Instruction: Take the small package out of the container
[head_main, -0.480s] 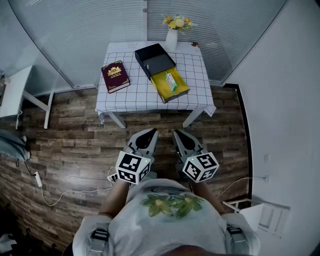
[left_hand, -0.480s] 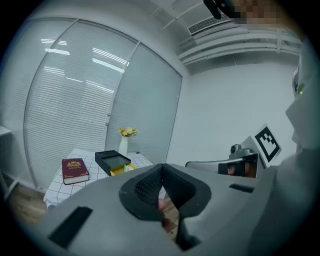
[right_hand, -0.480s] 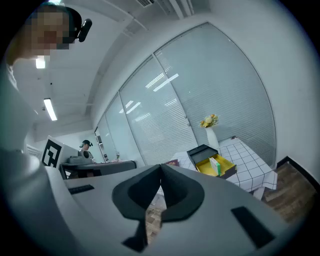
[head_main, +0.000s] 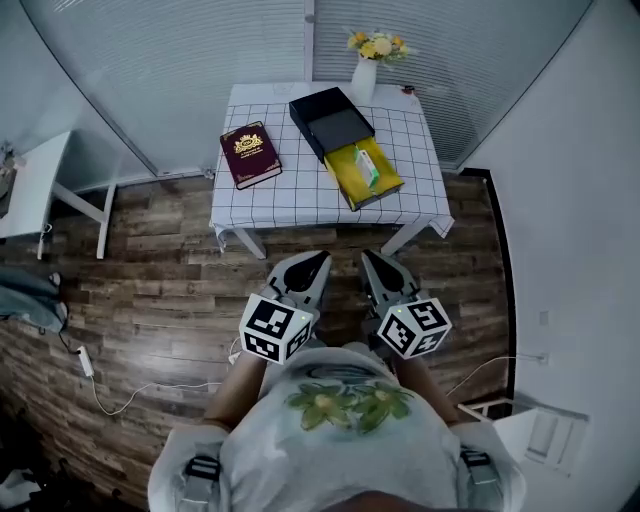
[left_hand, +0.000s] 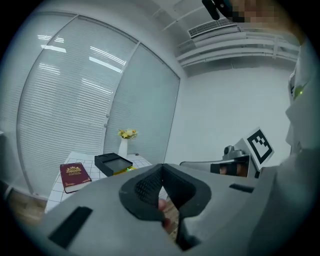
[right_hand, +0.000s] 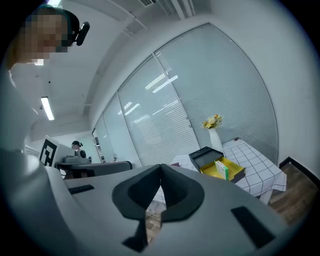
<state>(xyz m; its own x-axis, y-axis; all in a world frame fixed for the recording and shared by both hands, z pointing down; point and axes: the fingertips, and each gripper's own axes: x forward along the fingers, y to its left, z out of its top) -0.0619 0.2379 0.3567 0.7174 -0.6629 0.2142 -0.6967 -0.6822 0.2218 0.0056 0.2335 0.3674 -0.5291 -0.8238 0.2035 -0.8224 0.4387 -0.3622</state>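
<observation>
The small green-and-white package (head_main: 367, 165) lies in the yellow open drawer of a black container (head_main: 333, 121) on the checked table (head_main: 300, 190). In the right gripper view the package (right_hand: 223, 169) stands in the same yellow drawer (right_hand: 231, 170), far ahead. Both grippers are held close to the person's body, well short of the table. My left gripper (head_main: 318, 262) is shut with nothing in it, its tips meeting (left_hand: 161, 169). My right gripper (head_main: 371, 262) is also shut and empty (right_hand: 160, 168).
A dark red book (head_main: 250, 153) lies on the table's left part. A white vase with yellow flowers (head_main: 367, 60) stands at its far edge. A white side table (head_main: 30, 185) is at the left, and a cable (head_main: 130, 390) runs over the wooden floor.
The table now sits slightly lower and further right in the head view, as if a little nearer. Both grippers stay shut in front of the body.
</observation>
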